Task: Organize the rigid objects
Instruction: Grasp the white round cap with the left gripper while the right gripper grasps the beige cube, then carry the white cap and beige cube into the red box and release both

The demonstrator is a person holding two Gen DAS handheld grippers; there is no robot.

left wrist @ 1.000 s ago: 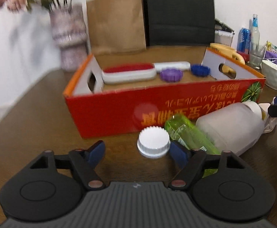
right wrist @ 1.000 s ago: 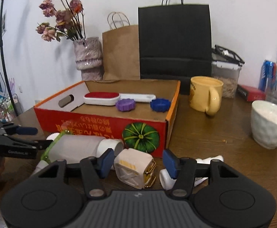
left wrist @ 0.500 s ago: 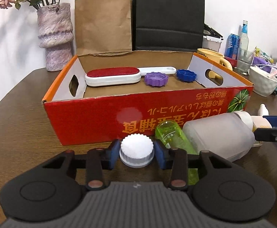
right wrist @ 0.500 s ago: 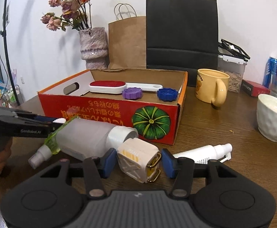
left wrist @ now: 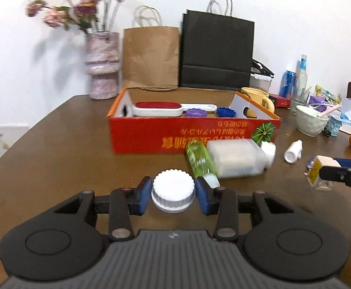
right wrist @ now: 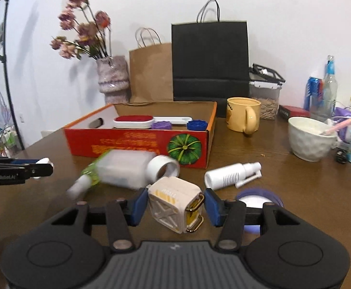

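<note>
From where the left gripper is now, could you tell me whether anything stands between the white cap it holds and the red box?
Nothing blocks the straight line: bare table lies between the white cap and the red box. The green bottle and frosted bottle lie just right of that path.

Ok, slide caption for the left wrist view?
Left tool gripping a white ribbed cap, facing the red box.

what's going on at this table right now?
A person holds two tongs, sorting small items into the red cardboard box. The left tongs are shut on a white ribbed cap; the right tongs grip a small cream bottle. A red lint brush, purple lid and blue lid already sit inside. A frosted jar and white spray bottle lie on the table.
</note>
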